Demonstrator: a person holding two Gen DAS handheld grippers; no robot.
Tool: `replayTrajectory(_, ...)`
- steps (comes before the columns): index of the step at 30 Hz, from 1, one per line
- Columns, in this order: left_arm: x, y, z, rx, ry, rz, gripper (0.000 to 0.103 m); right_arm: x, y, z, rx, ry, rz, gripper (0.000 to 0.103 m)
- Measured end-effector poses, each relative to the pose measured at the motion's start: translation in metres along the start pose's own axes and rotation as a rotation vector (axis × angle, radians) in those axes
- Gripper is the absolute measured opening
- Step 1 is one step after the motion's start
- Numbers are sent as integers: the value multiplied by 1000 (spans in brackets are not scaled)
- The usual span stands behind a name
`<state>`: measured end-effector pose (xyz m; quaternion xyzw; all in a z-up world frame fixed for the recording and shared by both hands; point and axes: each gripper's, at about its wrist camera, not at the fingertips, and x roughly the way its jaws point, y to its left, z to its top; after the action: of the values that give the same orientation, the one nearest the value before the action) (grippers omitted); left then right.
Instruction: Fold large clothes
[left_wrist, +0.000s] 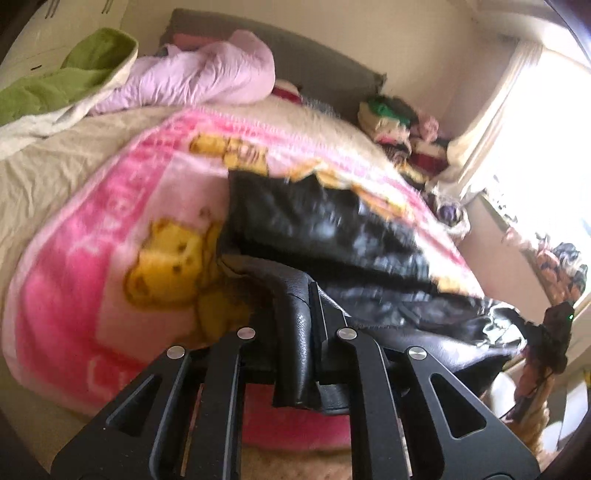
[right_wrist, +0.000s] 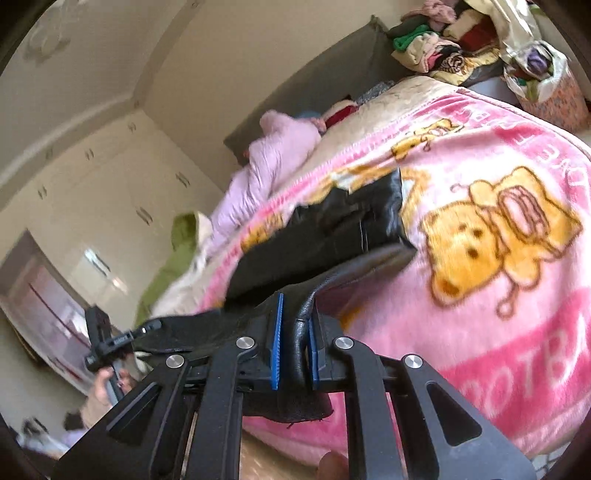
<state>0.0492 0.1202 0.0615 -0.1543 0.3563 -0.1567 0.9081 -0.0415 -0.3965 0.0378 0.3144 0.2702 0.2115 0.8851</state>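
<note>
Jacket (left_wrist: 325, 221) hem apparently between tool (left_wrist: 306, 332) pads.

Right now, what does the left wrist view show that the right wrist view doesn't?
Only the left wrist view: the bright window with curtain. Only the right wrist view: the white wardrobe doors, and the left claw itself. Both share: the pink bear blanket, the lilac quilt, and the black leather garment, with the right claw shut on its edge.

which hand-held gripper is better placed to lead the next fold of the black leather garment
Neither clearly: the left hand-held gripper and right hand-held gripper are each shut on an edge of the black leather garment, above the pink blanket. Probably both together.
</note>
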Motion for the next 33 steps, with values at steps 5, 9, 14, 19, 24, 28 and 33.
replayTrajectory(5, 9, -13, 31, 6, -43, 22, 6, 11, 7, 31, 13, -40, 0, 10)
replayTrajectory(9, 18, -14, 50, -1, -59, 28, 7, 24, 4, 51, 49, -50, -1, 10)
replayTrajectory(14, 28, -16, 66, -4, -67, 50, 7, 40, 2, 73, 57, -46, -4, 10)
replayTrajectory(19, 44, -17, 84, -2, -56, 68, 8, 58, -1, 88, 62, -36, -22, 11)
replayTrajectory(24, 70, -12, 101, -28, -32, 84, 9, 82, -7, 104, 51, -10, -56, 11)
replayTrajectory(28, 89, -8, 109, -42, -7, 96, 11, 103, -18, 115, 72, 23, -100, 12)
replayTrajectory(33, 107, -6, 119, -56, 12, 123, 11, 123, -30, 125, 71, 42, -162, 12)
